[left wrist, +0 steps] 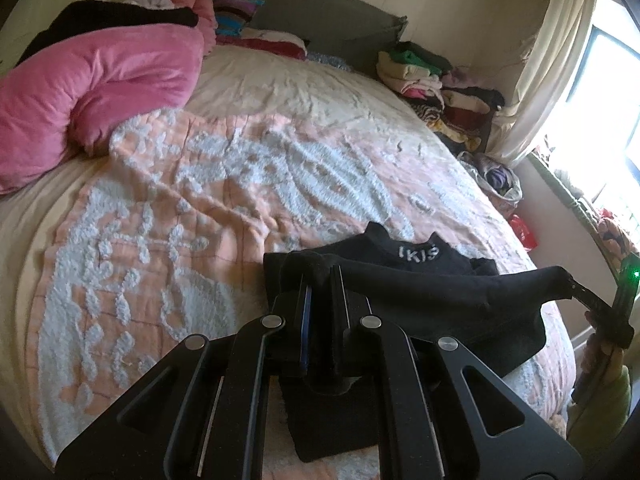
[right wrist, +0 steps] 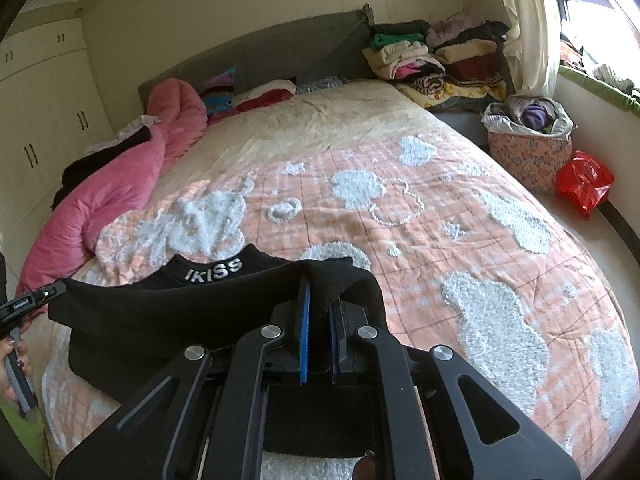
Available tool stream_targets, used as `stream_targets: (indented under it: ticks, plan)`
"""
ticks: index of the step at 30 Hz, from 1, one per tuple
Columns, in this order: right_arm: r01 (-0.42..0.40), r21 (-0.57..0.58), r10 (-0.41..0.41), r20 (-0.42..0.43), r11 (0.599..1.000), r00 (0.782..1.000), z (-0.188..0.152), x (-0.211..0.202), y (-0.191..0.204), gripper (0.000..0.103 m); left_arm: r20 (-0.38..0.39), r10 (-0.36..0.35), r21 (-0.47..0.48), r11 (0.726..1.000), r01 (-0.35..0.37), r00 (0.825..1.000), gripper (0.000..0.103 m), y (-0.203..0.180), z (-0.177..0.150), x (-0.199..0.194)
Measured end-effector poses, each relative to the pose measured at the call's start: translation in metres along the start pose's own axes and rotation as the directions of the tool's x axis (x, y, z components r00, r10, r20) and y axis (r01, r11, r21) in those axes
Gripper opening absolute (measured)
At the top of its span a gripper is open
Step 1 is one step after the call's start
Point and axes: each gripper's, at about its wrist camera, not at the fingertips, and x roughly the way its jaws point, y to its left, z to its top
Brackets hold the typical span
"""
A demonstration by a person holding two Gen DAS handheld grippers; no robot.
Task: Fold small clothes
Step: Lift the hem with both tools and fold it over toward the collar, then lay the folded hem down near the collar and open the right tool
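Note:
A small black garment (left wrist: 420, 292) with white "IKISS" lettering on its collar lies at the near edge of the bed; it also shows in the right wrist view (right wrist: 168, 312). My left gripper (left wrist: 320, 276) is shut on one corner of its near edge. My right gripper (right wrist: 320, 292) is shut on the other corner. The edge between them is stretched and lifted off the bedspread, while the collar end rests on the bed. The right gripper shows in the left wrist view (left wrist: 576, 290) at far right; the left gripper shows in the right wrist view (right wrist: 44, 294) at far left.
The bed carries a peach and white tufted bedspread (right wrist: 400, 216). A pink duvet (left wrist: 92, 84) lies at the left. Stacks of folded clothes (right wrist: 436, 60) sit at the far right corner. A patterned basket (right wrist: 528, 152) and a red bag (right wrist: 584, 184) stand right of the bed.

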Motion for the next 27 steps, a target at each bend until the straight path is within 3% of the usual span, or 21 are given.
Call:
stream_targets:
  ticks: [6, 9, 10, 11, 13, 14, 18, 22, 25, 27]
  plan:
    - [0.026, -0.003, -0.026, -0.038, 1.000, 0.999, -0.007, 0.026, -0.002, 0.007, -0.034, 0.010, 0.002, 1.000, -0.010, 0.999, 0.003, 0.005, -0.004, 0.016]
    - [0.040, -0.007, -0.040, -0.045, 0.999, 0.998, -0.009, 0.033, 0.000, 0.009, -0.026, 0.027, 0.003, 1.000, -0.027, 0.999, 0.010, 0.006, -0.005, 0.018]
    - [0.039, -0.008, -0.040, -0.045, 0.999, 0.998, -0.010, 0.034, -0.001, 0.014, -0.022, 0.025, 0.001, 1.000, -0.025, 0.999, 0.016, 0.006, -0.005, 0.016]
    - [0.042, -0.012, -0.043, -0.044, 0.999, 0.998, -0.010, 0.035, 0.000, 0.029, -0.022, 0.017, -0.003, 1.000, -0.017, 1.000, 0.018, 0.007, -0.004, 0.015]
    - [0.062, -0.021, -0.063, -0.027, 0.998, 0.998, -0.011, 0.032, 0.002, 0.048, -0.011, 0.012, 0.001, 1.000, -0.012, 1.000, 0.019, 0.006, -0.004, 0.010]
    - [0.073, -0.025, -0.073, -0.016, 0.997, 0.997, -0.011, 0.030, 0.003, 0.049, -0.004, 0.011, 0.008, 1.000, -0.011, 1.000, 0.019, 0.004, -0.004, 0.008]
    - [0.065, -0.029, -0.065, -0.003, 0.997, 0.998, -0.014, 0.022, 0.003, 0.049, 0.008, -0.015, 0.034, 0.999, 0.014, 1.000, 0.021, -0.007, -0.008, -0.001]
    - [0.045, -0.062, -0.046, -0.008, 0.997, 0.999, -0.020, 0.014, 0.009, 0.047, -0.041, -0.056, 0.097, 0.993, 0.060, 0.998, 0.021, -0.028, -0.024, 0.001]
    - [0.024, -0.096, -0.028, -0.043, 0.995, 0.999, -0.028, 0.014, 0.016, 0.029, -0.113, -0.088, 0.136, 0.985, 0.103, 0.990, 0.020, -0.043, -0.040, 0.010]
    - [0.019, -0.128, -0.028, -0.071, 0.992, 0.997, -0.035, 0.016, 0.020, 0.024, -0.154, -0.088, 0.167, 0.980, 0.113, 0.984, 0.019, -0.052, -0.051, 0.018]
